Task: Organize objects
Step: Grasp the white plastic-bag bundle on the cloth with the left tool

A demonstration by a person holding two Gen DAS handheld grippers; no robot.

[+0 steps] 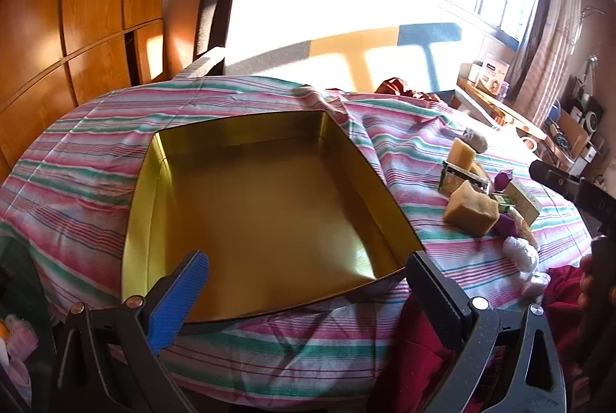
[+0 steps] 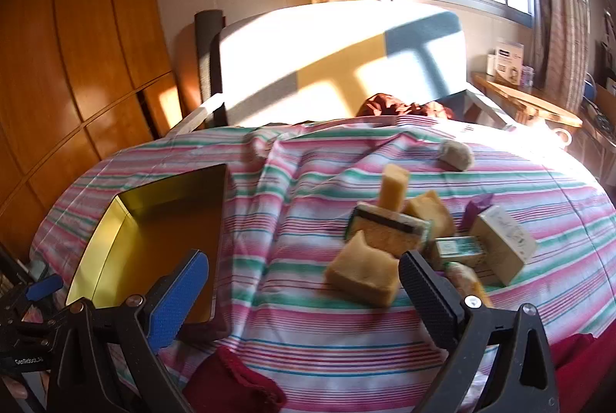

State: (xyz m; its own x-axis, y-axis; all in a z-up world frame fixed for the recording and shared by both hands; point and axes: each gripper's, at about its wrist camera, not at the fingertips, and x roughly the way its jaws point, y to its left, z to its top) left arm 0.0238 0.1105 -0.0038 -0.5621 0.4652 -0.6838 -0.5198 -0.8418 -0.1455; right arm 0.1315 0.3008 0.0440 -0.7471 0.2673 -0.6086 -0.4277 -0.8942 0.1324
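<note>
Both my grippers, left gripper and right gripper, fingers wide, empty. Soap bars piled right of gold tin on bed. Firm, light, maybe slick; I grip flat sides.

A bed covered by a pink, green and white striped sheet. At left on it sits an open gold tin; at right, a cluster of soap bars.

Both the left gripper and right gripper tilt downward, fingers spread wide, holding nothing.
</note>
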